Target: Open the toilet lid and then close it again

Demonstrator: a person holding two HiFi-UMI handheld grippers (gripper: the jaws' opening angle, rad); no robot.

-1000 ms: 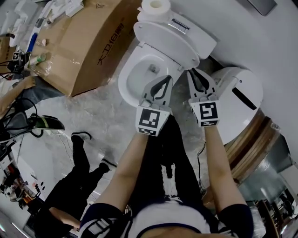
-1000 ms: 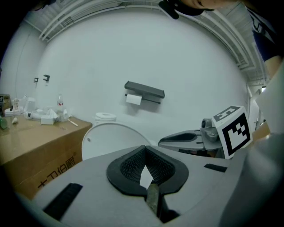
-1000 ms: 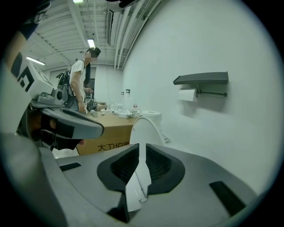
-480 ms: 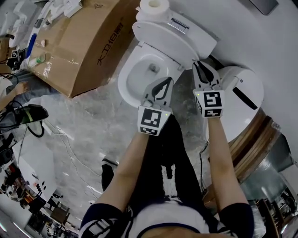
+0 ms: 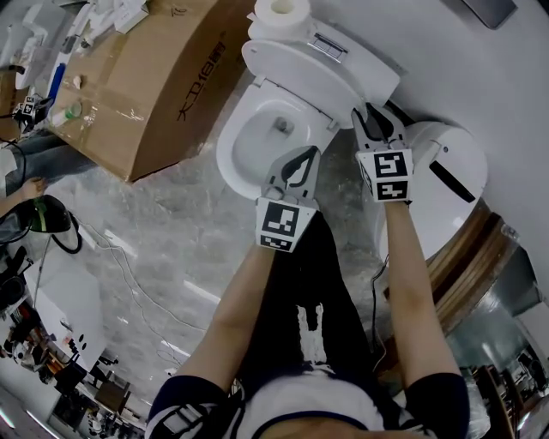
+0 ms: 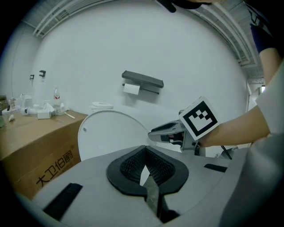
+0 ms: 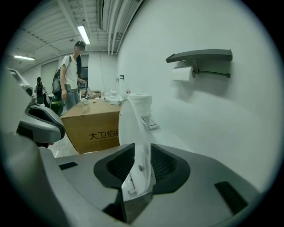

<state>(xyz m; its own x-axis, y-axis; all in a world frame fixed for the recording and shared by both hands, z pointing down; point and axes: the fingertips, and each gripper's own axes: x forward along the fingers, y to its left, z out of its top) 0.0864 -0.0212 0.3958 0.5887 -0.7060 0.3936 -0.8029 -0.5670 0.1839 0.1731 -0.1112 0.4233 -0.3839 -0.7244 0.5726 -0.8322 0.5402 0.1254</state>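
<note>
The opening half looks done. The toilet lid point(image 5: 322, 81) stands upright against the tank, and the bowl point(image 5: 257, 141) lies bare below it. Closing is what remains.

Your right gripper point(image 5: 374, 116) is at the lid's right edge. In the right gripper view its fingers point(image 7: 168, 166) are pinched on that thin white edge, which runs up between them. Your left gripper point(image 5: 296, 159) has its fingers pressed together with nothing in them. It hangs over the bowl's near rim, pointing at the lid's face.

That left gripper is the one worry, because it seems to sit where the lid would swing down. I judge you should draw it back first.

A toilet roll point(image 5: 283, 13) rests on the tank behind the lid. A cardboard box point(image 5: 146, 77) stands to the left and a white rounded unit point(image 5: 437, 189) to the right. A paper holder point(image 7: 199, 57) hangs on the wall. A person point(image 7: 71, 75) stands by the box, well apart.
</note>
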